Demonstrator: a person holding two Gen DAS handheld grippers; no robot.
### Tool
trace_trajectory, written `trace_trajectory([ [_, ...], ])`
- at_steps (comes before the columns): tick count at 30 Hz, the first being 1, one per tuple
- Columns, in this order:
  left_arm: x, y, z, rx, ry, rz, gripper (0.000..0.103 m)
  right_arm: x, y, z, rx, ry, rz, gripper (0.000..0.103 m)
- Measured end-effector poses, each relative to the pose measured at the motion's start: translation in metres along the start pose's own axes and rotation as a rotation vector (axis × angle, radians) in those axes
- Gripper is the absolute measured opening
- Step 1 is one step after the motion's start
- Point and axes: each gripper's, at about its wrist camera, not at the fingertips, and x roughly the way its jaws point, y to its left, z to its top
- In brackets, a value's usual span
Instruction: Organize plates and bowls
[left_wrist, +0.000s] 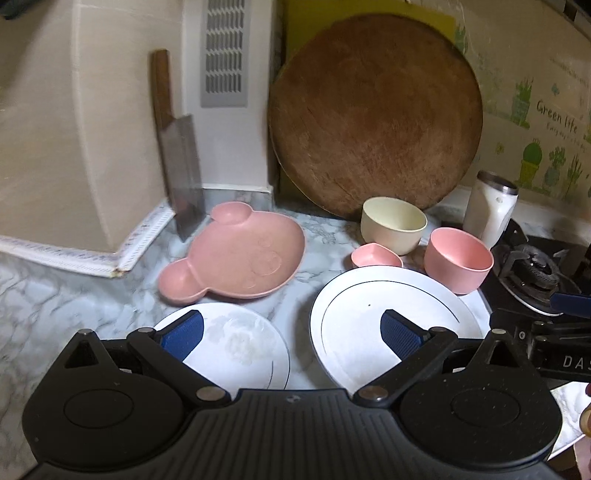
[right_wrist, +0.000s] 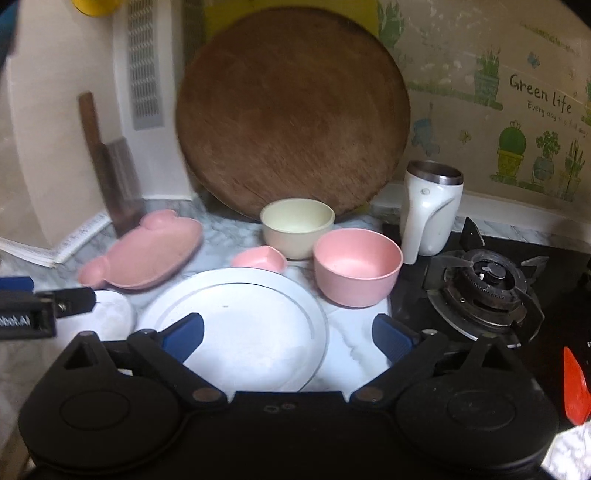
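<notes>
On the marble counter lie a small white plate (left_wrist: 240, 343), a large white plate (left_wrist: 354, 317), a pink bear-shaped plate (left_wrist: 236, 258), a small pink dish (left_wrist: 375, 255), a cream bowl (left_wrist: 393, 223) and a pink bowl (left_wrist: 458, 258). My left gripper (left_wrist: 291, 334) is open and empty, hovering above the gap between the two white plates. My right gripper (right_wrist: 288, 332) is open and empty over the large white plate (right_wrist: 243, 325), with the pink bowl (right_wrist: 356, 271), cream bowl (right_wrist: 297, 225), small pink dish (right_wrist: 260, 258) and bear plate (right_wrist: 144, 258) beyond.
A round wooden board (left_wrist: 373, 114) leans on the back wall. A cleaver (left_wrist: 181, 166) leans at the left corner. A white mug (right_wrist: 430, 210) stands beside a gas burner (right_wrist: 484, 284) on the right. The left gripper's body shows at the right view's left edge (right_wrist: 33, 306).
</notes>
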Motion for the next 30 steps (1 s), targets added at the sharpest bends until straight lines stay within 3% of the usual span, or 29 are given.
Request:
trace_trajectory([
  [5,0.041,-0.002,0.012,0.020,0.042,-0.010,0.102,0.037,-0.018,0.006,0.024,0.088,-0.001,0.084],
  [11,0.078,-0.011,0.018,0.064,0.099,-0.018,0.098,0.069,-0.034,0.011,0.069,0.180,0.037,0.076],
  [13,0.092,-0.010,0.019,0.052,0.146,-0.034,0.089,0.080,-0.043,0.012,0.114,0.219,0.038,0.071],
  [15,0.106,-0.007,0.021,0.019,0.207,-0.059,0.066,0.088,-0.053,0.011,0.170,0.259,0.040,0.067],
  [17,0.118,-0.005,0.021,-0.003,0.256,-0.076,0.062,0.095,-0.062,0.010,0.230,0.297,0.060,0.049],
  [21,0.130,-0.001,0.021,-0.045,0.304,-0.115,0.041,0.102,-0.070,0.006,0.287,0.341,0.098,0.038],
  [30,0.141,0.002,0.022,-0.089,0.355,-0.159,0.026,0.104,-0.075,0.004,0.339,0.376,0.145,0.017],
])
